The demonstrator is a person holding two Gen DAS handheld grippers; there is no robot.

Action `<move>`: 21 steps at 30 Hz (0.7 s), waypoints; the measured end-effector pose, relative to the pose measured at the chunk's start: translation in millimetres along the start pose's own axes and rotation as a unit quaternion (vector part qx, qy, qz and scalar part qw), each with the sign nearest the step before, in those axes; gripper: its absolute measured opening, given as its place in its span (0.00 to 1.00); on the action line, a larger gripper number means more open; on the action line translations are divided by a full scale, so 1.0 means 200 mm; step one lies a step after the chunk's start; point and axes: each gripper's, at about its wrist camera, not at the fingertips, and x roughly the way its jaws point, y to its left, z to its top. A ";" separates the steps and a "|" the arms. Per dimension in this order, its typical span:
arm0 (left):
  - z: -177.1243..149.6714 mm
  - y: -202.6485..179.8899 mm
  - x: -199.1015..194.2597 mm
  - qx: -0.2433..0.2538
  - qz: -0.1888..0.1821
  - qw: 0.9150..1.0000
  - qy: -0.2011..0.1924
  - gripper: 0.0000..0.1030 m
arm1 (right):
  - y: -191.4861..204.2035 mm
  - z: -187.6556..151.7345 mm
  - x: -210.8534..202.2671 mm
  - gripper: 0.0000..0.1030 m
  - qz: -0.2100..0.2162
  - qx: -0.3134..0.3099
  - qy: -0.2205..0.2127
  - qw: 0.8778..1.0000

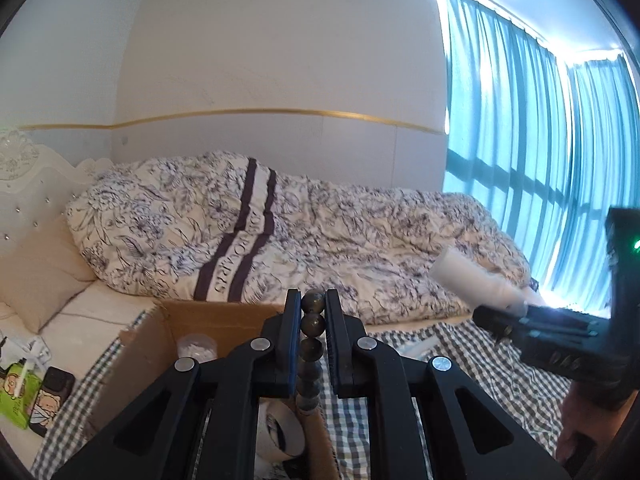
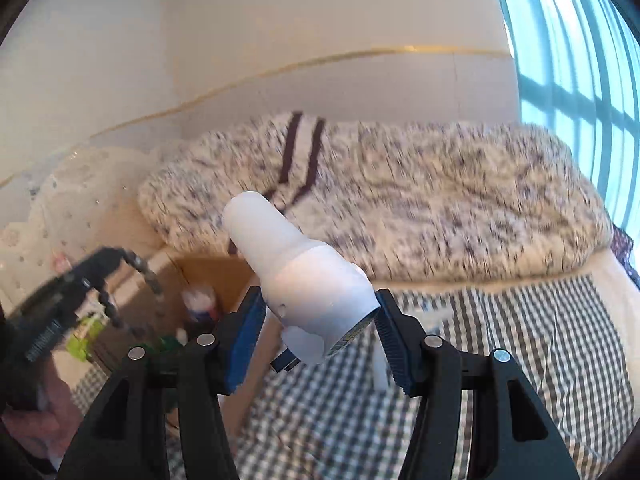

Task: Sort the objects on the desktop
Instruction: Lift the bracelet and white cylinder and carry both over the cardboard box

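Beads point(image 1: 313, 325), dark and round, run in a string between the two pads of the left gripper point(image 1: 313, 312), which pinch the upper ones while the rest of the string hangs down over the open cardboard box point(image 1: 208, 316). This gripper is held level, raised above the box and pointing toward the bed with its flowered quilt point(image 1: 280, 236). In the right wrist view the same gripper shows at the left edge, with the bead string drooping from it in a loop and part of a hand point(image 2: 36, 424) beneath it.

The right gripper point(image 2: 320, 320) is also lifted off the surface and aimed toward the bed. Its fingers point(image 2: 394, 340) are spread fairly wide and clamp a white bottle point(image 2: 304, 276) by its broad base, the narrow capped end pointing up and away to the left. From the left wrist view that bottle sticks out leftward from the gripper at the right edge.

The box stands at the far left corner of the checked cloth point(image 1: 480, 364); a clear jar point(image 1: 197, 346) and a white round item point(image 1: 286, 432) lie inside. A green carton point(image 1: 16, 394) sits beyond the cloth's left edge.
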 end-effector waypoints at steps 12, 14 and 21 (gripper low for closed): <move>0.07 0.13 -0.12 0.018 0.023 0.999 -0.039 0.11 | 0.26 0.09 -0.02 0.54 0.026 -0.027 -0.034 0.999; 0.07 0.15 -0.12 0.021 0.028 0.999 -0.038 0.11 | 0.31 0.08 0.01 0.54 0.031 -0.033 -0.029 0.999; 0.04 0.27 -0.06 0.036 0.046 0.998 -0.009 0.11 | 0.45 0.05 0.14 0.54 0.049 -0.045 0.000 0.998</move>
